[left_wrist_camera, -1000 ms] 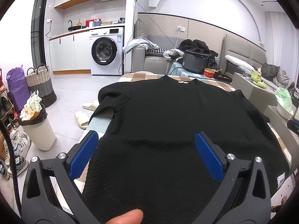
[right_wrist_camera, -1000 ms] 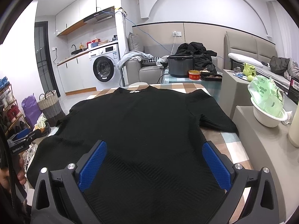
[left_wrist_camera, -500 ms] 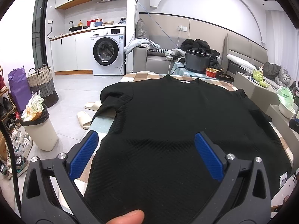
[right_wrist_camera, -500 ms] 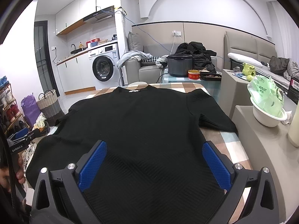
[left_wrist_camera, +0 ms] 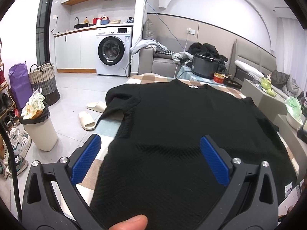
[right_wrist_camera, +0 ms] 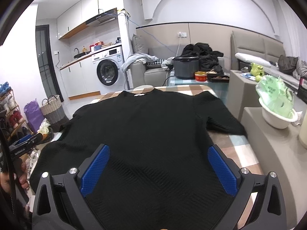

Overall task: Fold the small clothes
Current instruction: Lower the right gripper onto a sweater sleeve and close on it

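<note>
The left claw (left_wrist_camera: 149, 153) has been shifted left; both claws are held open over the black sweater's (right_wrist_camera: 144, 126) near hem.

A lived-in home: washing machine (left_wrist_camera: 113, 51); sofa (left_wrist_camera: 163, 65); overflowing bin (left_wrist_camera: 41, 132); slippers (left_wrist_camera: 86, 122)

So the left hand-held gripper (left_wrist_camera: 149, 157) is hovering wide open over the near hem of a black sweater (left_wrist_camera: 182, 126), which is lying flat, collar pointing away, on a checkered bench (left_wrist_camera: 147, 77). A thumb tip (left_wrist_camera: 129, 222) is poking in at the bottom. Slippers (left_wrist_camera: 87, 119) and a trash bin (left_wrist_camera: 41, 132) are sitting on the floor to the left.
</note>
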`<action>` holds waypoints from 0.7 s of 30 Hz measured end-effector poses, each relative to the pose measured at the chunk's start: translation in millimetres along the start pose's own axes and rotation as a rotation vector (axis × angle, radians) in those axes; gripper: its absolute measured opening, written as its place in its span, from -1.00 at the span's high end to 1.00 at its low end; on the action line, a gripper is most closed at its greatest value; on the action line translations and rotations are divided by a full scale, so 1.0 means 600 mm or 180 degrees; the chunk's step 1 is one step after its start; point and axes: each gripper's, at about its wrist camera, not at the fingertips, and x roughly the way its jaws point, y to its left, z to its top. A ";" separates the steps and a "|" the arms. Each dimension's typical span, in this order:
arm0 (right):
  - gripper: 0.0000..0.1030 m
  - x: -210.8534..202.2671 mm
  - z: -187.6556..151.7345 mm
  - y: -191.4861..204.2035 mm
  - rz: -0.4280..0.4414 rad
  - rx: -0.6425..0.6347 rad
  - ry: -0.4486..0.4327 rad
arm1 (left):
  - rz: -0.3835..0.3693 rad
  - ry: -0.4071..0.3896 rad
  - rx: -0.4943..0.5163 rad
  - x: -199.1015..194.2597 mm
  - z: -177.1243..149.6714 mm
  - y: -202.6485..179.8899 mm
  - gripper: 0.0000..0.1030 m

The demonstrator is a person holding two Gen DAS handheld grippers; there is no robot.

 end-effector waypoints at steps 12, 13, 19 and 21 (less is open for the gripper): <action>-1.00 0.036 0.041 -0.055 -0.0019 0.0340 -0.0012 | 0.0083 0.0077 -0.0325 0.054 0.054 0.072 -0.98; -1.00 0.049 0.047 -0.063 -0.0069 0.0392 0.0054 | 0.0083 0.0111 -0.0341 0.063 0.060 0.076 -0.98; -0.98 0.118 0.066 -0.130 -0.0079 0.1067 0.0379 | 0.0174 0.0145 -0.0379 0.114 0.094 0.078 -0.98; -0.83 0.144 0.069 -0.162 -0.0061 0.1358 0.0481 | 0.0178 0.0145 -0.0376 0.131 0.105 0.077 -0.98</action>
